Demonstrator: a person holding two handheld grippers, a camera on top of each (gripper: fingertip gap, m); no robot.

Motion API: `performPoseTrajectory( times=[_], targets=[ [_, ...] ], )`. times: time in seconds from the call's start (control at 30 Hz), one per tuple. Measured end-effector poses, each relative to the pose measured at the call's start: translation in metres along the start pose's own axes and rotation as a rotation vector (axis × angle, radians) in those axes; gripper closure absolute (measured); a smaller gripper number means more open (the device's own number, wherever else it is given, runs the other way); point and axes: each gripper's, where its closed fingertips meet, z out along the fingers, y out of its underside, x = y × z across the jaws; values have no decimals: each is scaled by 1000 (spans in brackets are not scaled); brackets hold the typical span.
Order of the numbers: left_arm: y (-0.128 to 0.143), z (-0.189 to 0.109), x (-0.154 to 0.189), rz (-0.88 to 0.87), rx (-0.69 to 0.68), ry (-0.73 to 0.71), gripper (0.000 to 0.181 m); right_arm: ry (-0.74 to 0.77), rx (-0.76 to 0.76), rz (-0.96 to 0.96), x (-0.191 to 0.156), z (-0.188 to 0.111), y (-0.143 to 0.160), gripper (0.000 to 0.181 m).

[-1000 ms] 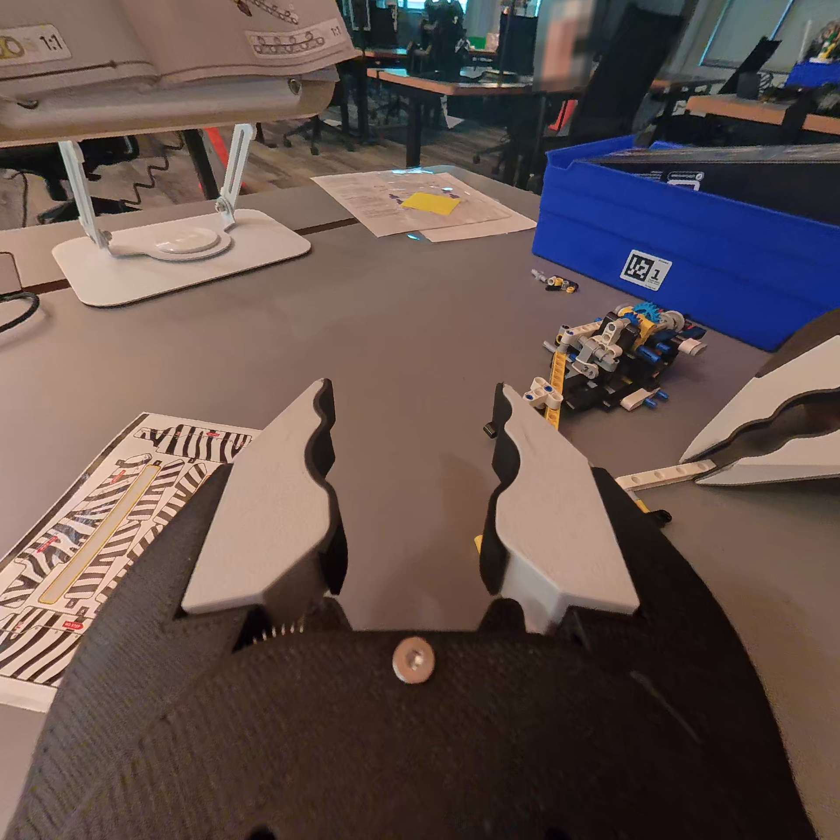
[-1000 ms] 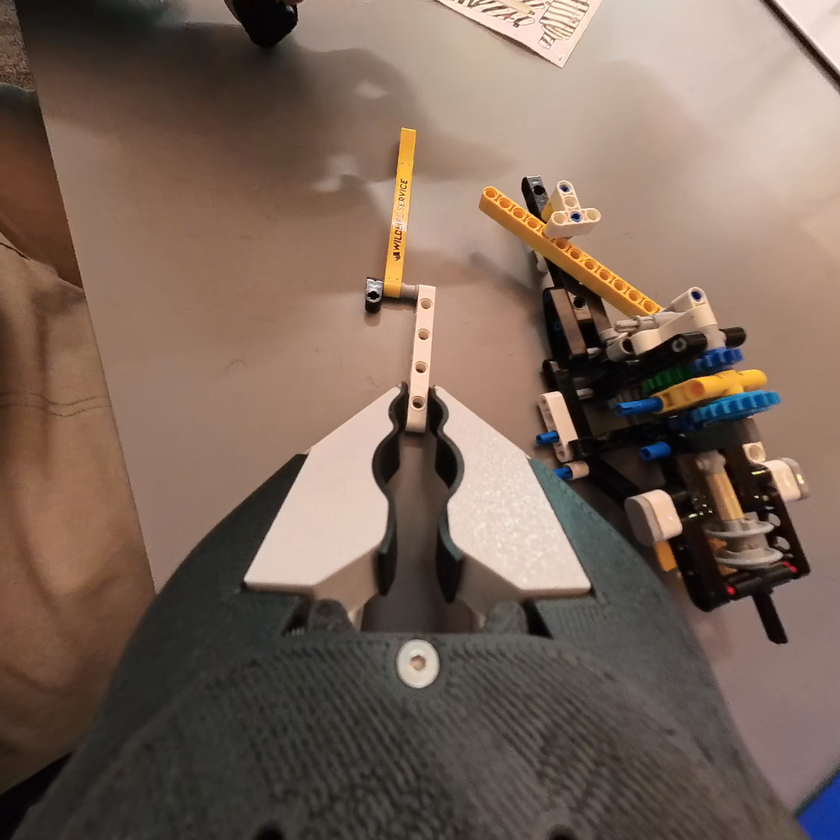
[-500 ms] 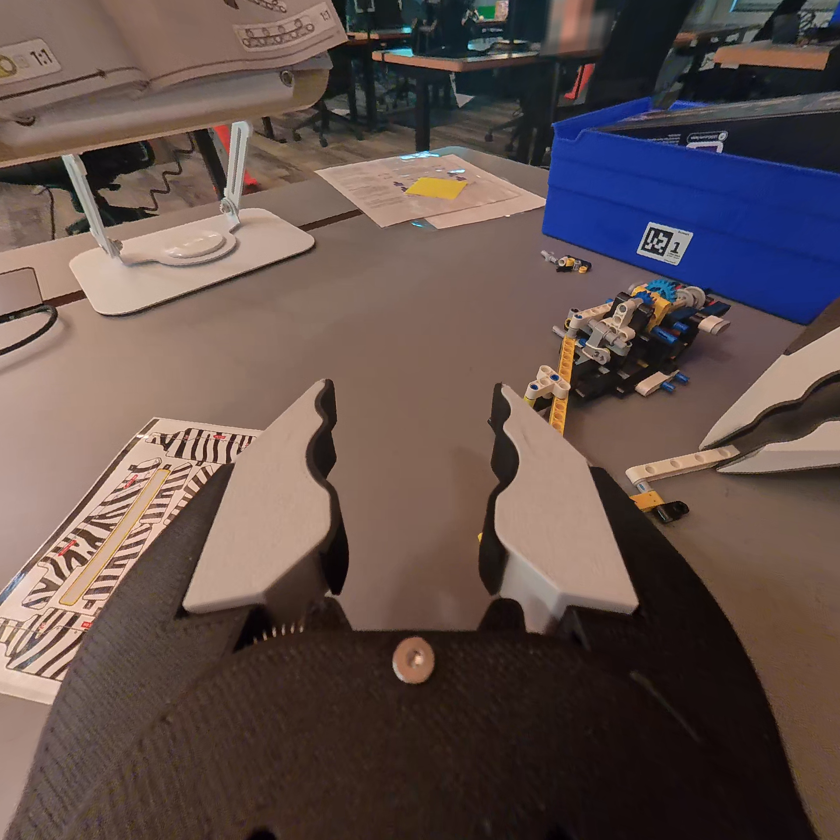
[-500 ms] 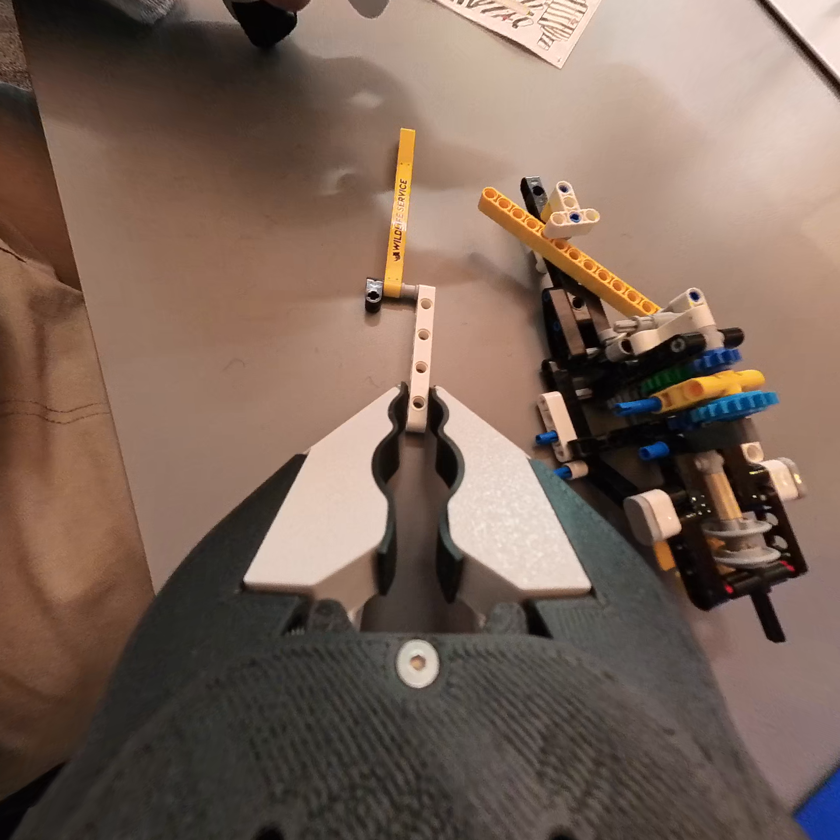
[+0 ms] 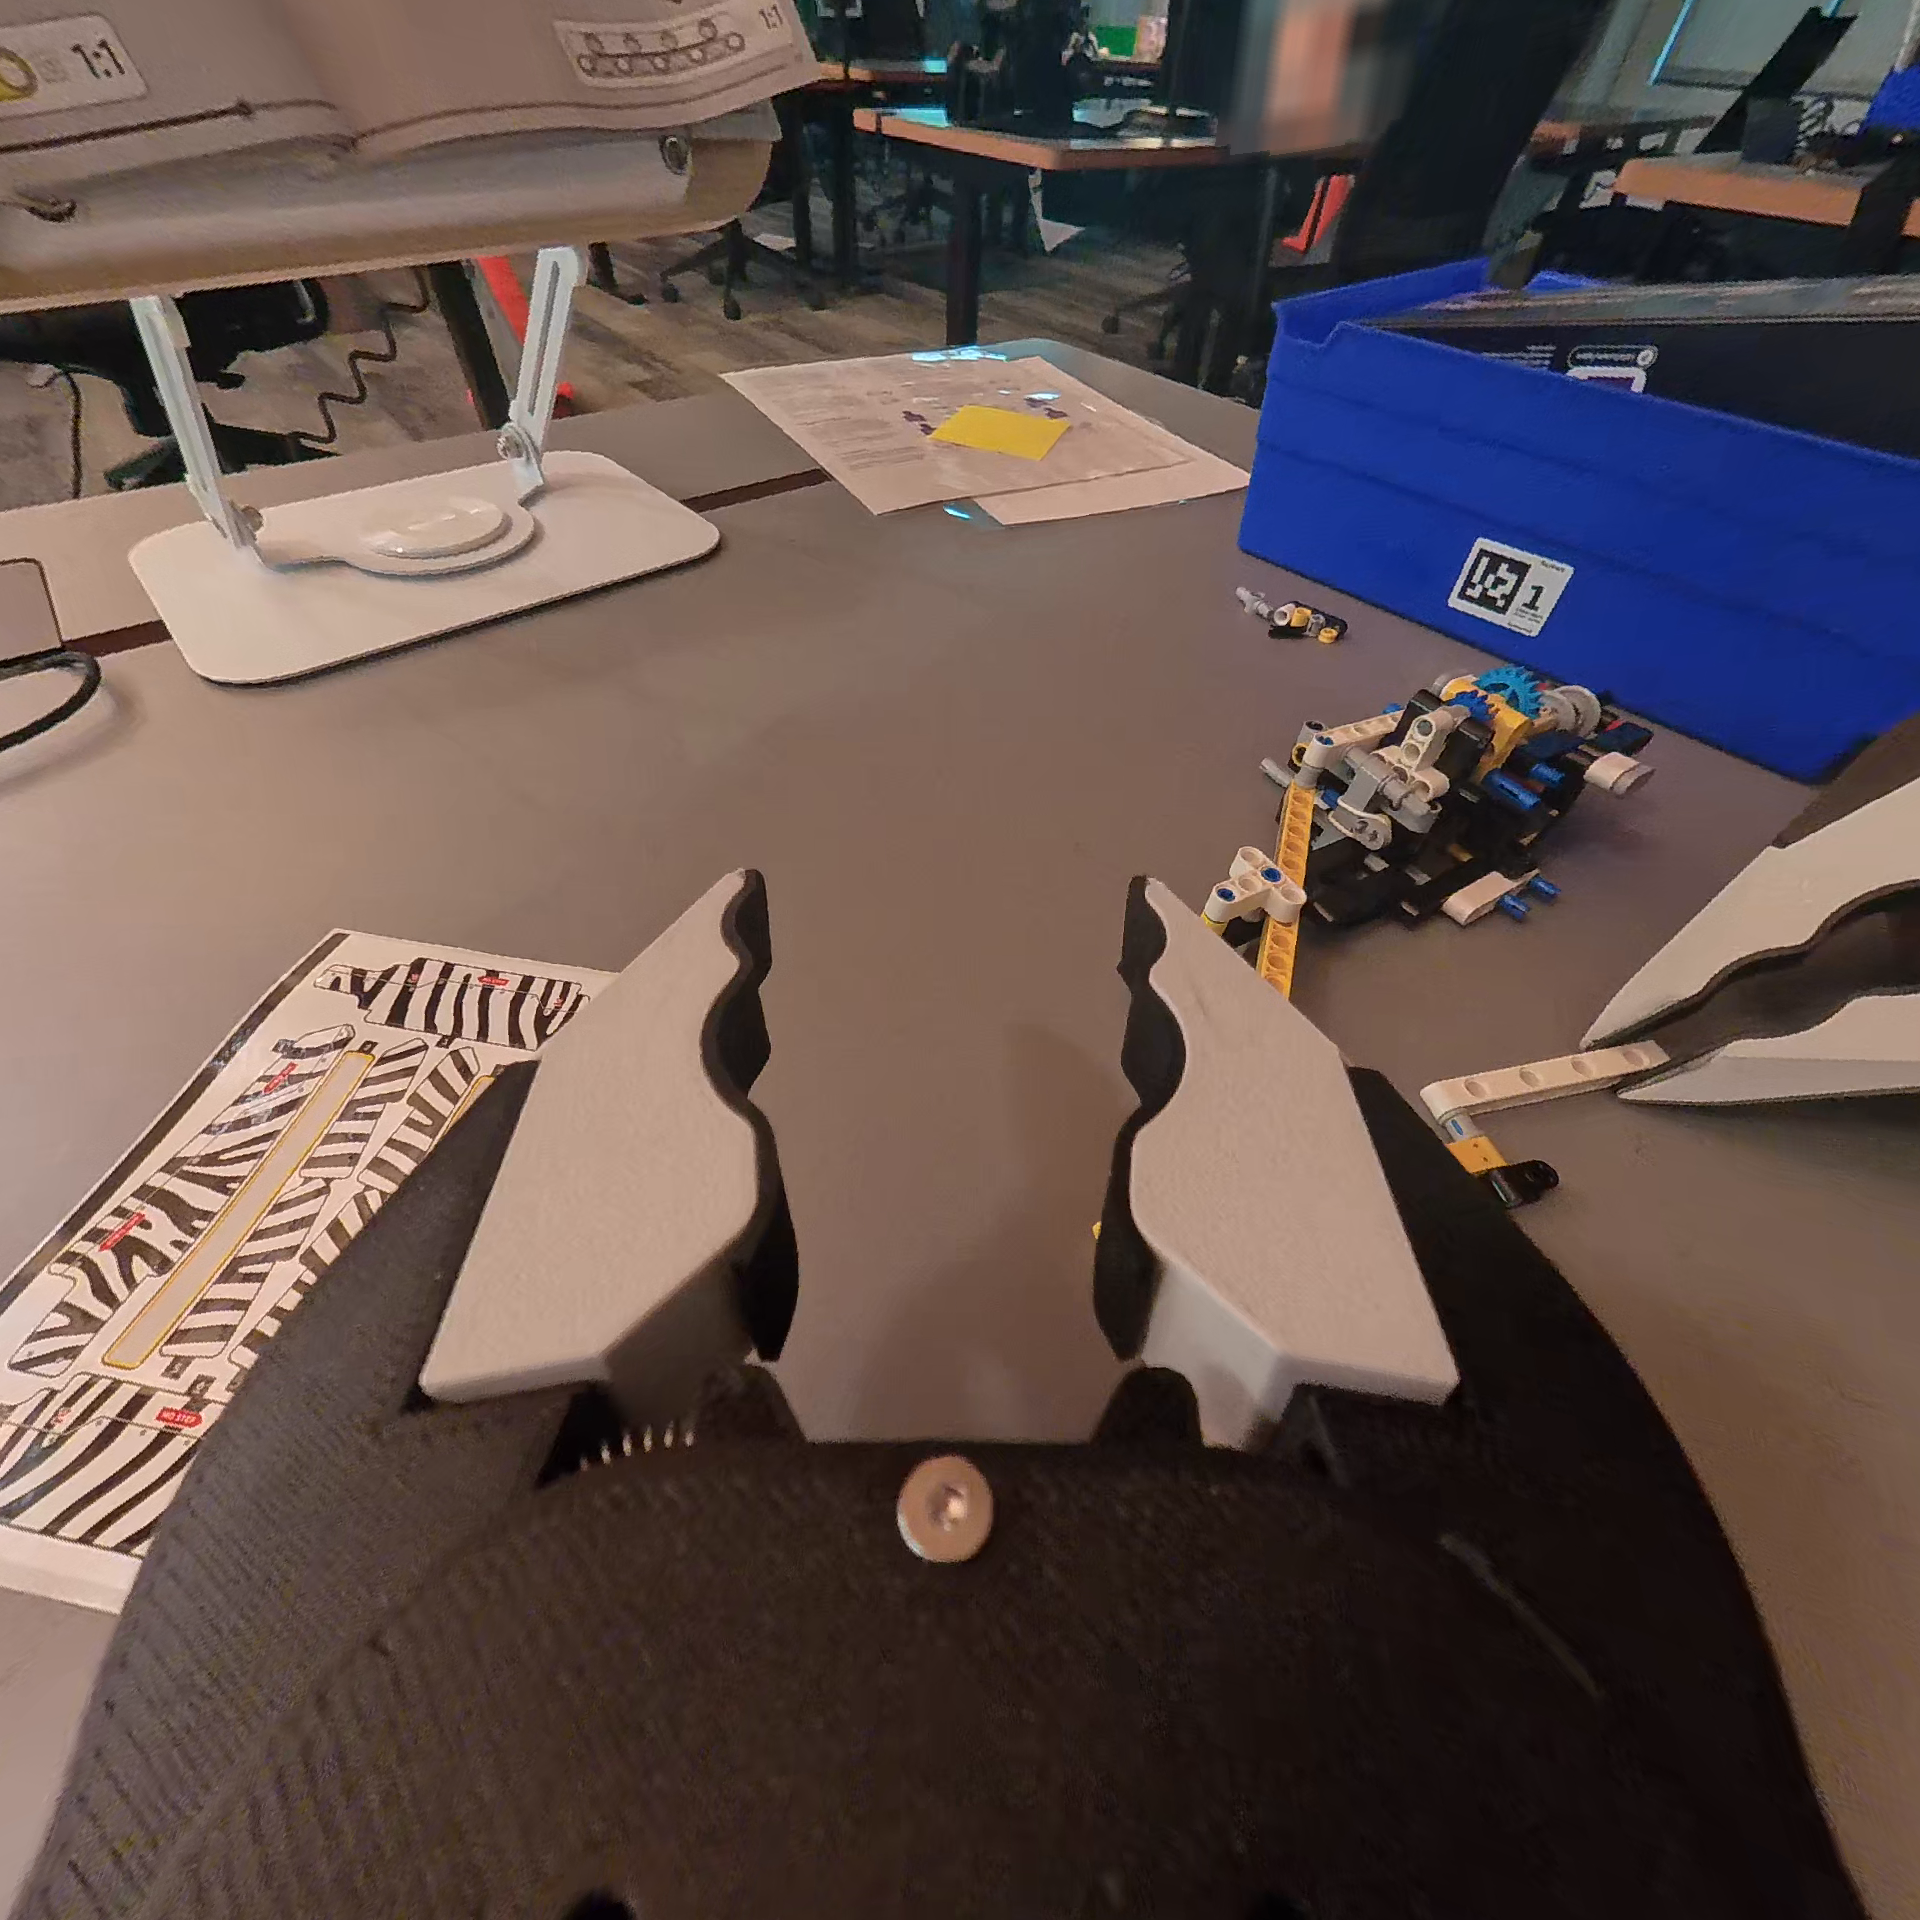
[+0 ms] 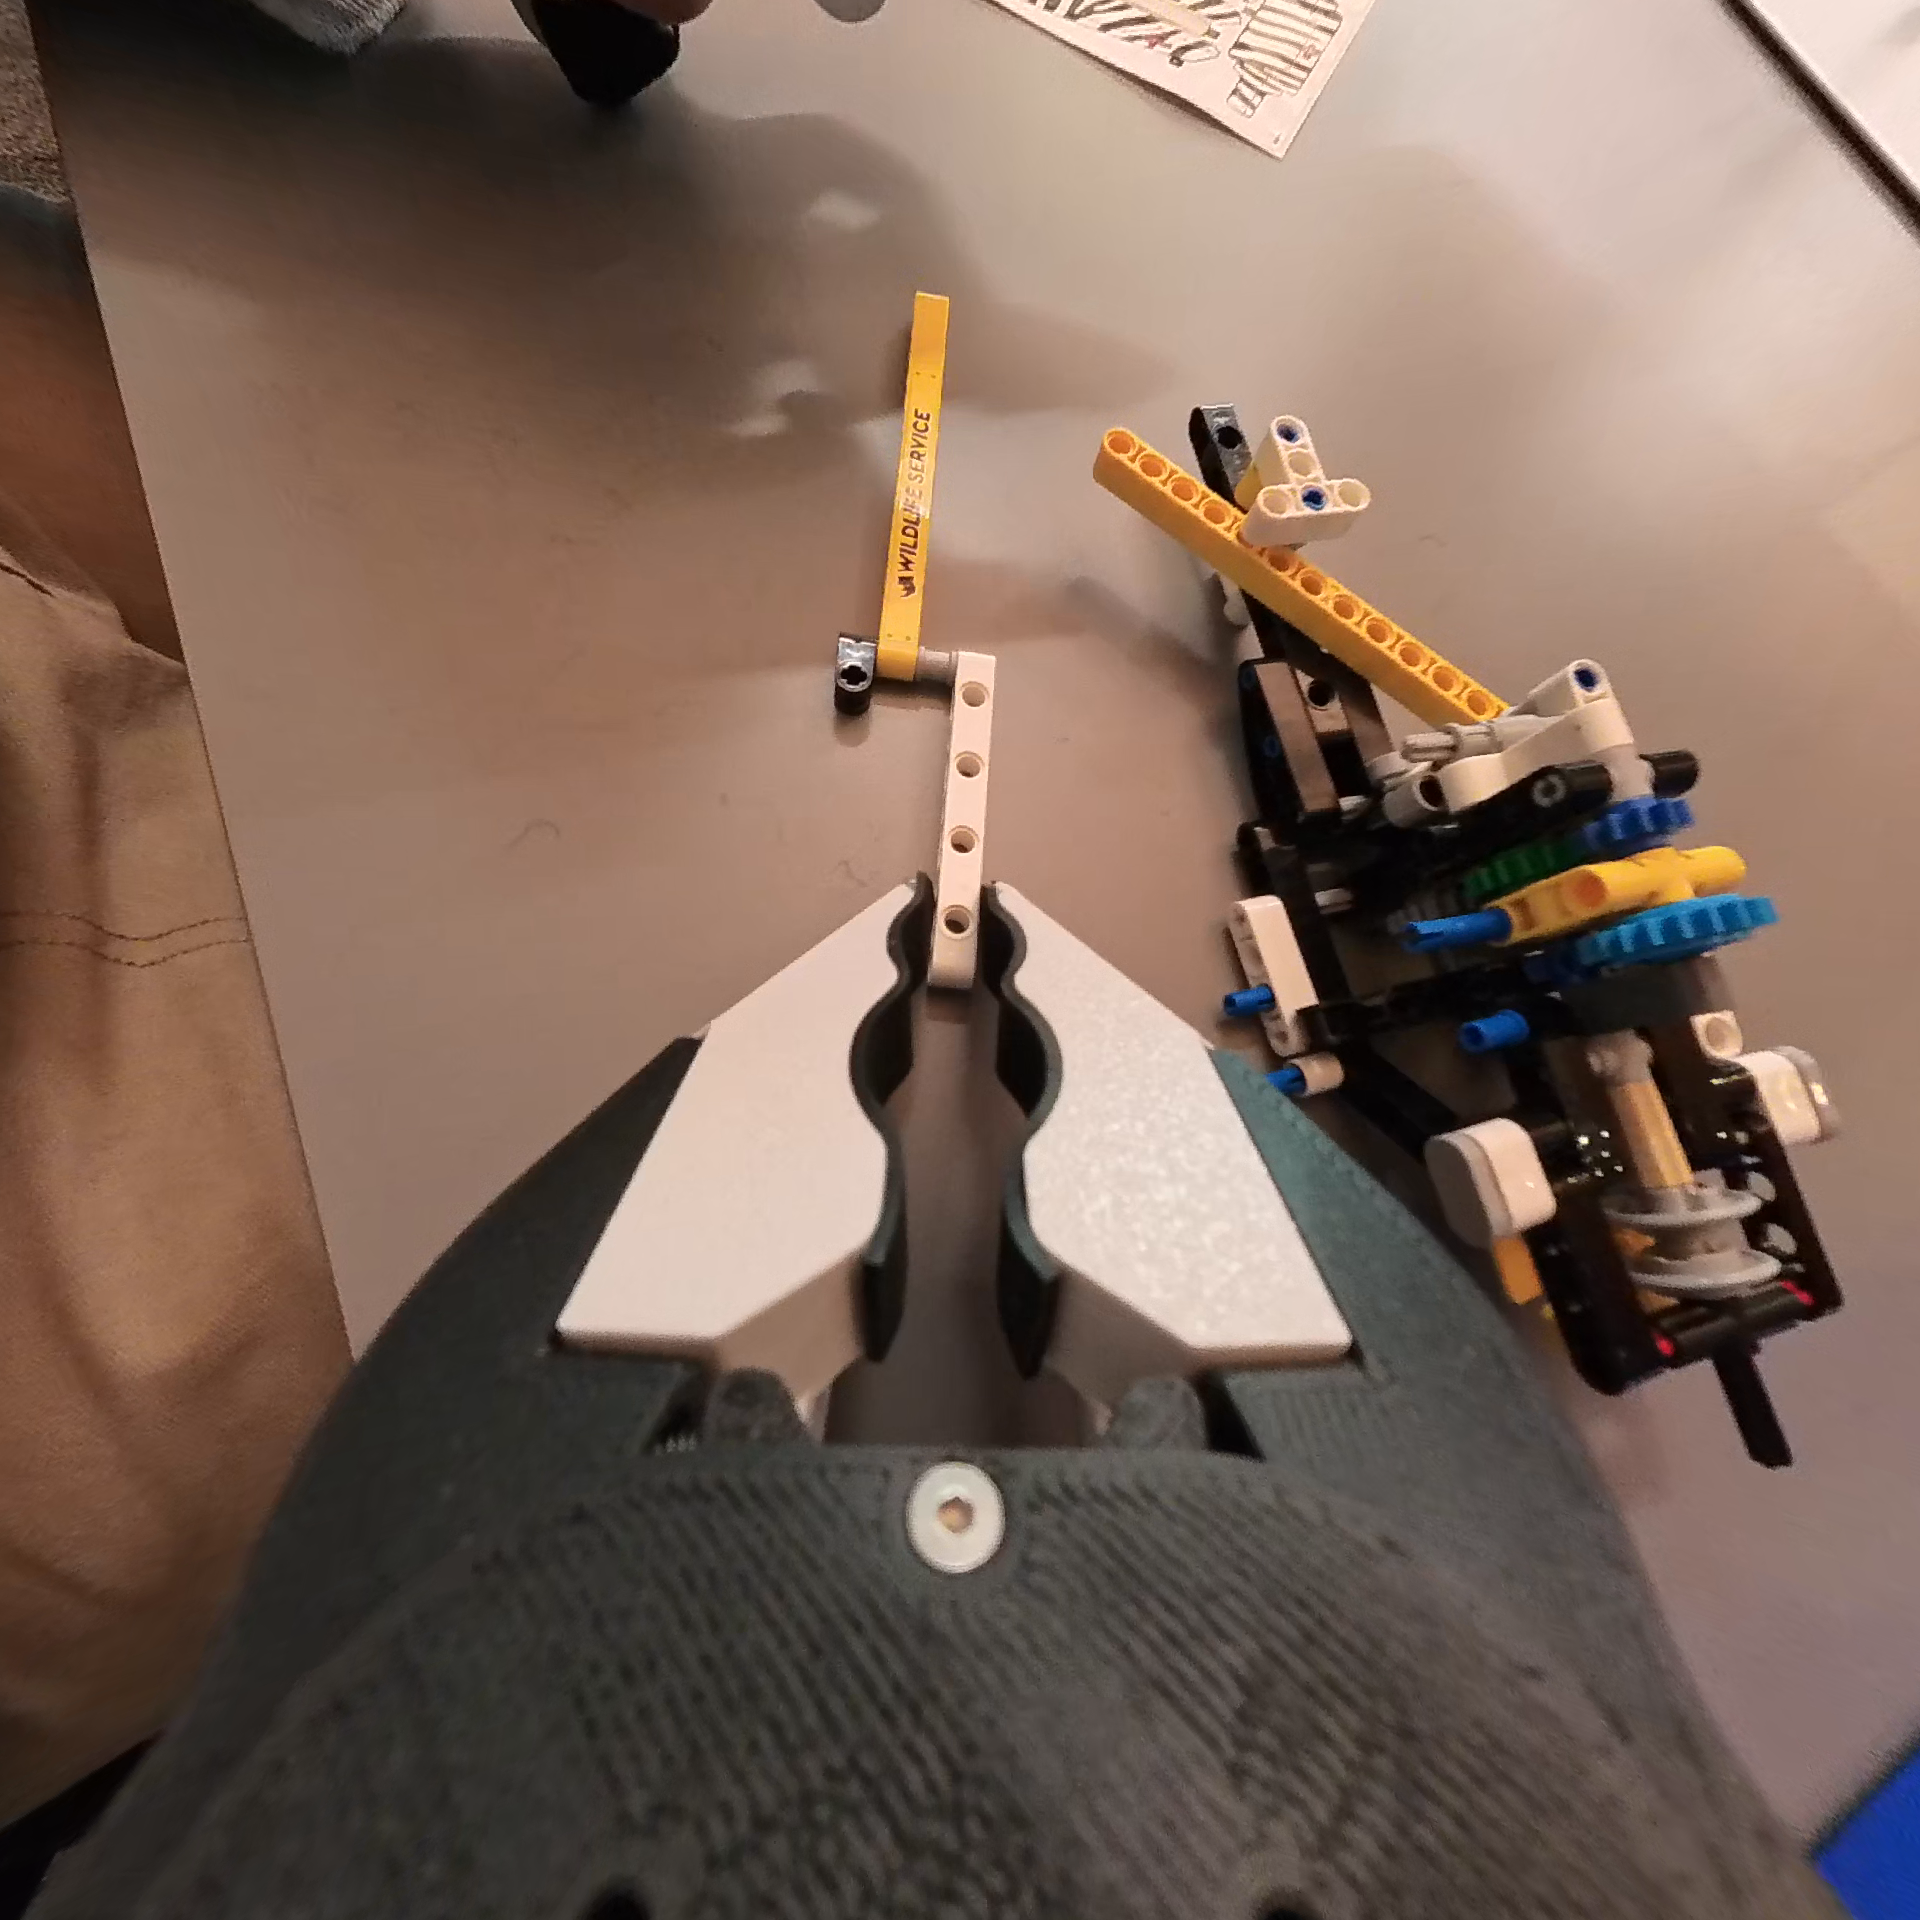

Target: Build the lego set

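My right gripper [image 6: 958, 902] is shut on the near end of a white holed beam [image 6: 966, 800] that lies on the grey table. The beam's far end joins a yellow printed beam [image 6: 914, 499] with a small black connector [image 6: 854, 677]. A partly built model [image 6: 1507, 935] of black, yellow, blue and white parts lies to the right; it also shows in the left wrist view [image 5: 1444, 800]. My left gripper [image 5: 945, 914] is open and empty above the table. The right gripper [image 5: 1766, 1029] and white beam [image 5: 1538, 1075] show at its right.
A zebra-striped sticker sheet [image 5: 208, 1195] lies at the left. A blue bin [image 5: 1579, 520] holding a dark box stands at the back right, with small loose parts [image 5: 1294, 618] in front. A white stand [image 5: 416, 561] holds an open booklet. Papers [image 5: 987, 436] lie farther back.
The left wrist view has shifted a little: the model and blue bin sit slightly farther right and lower. The right gripper stays shut on the white beam, unmoved.
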Motion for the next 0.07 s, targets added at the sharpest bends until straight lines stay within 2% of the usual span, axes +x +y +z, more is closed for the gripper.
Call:
performPoseTrajectory(
  times=[0.07],
  targets=[
    [0, 0, 1, 7, -4, -1, 114, -1, 0, 1, 0, 0, 0, 174]
  ],
)
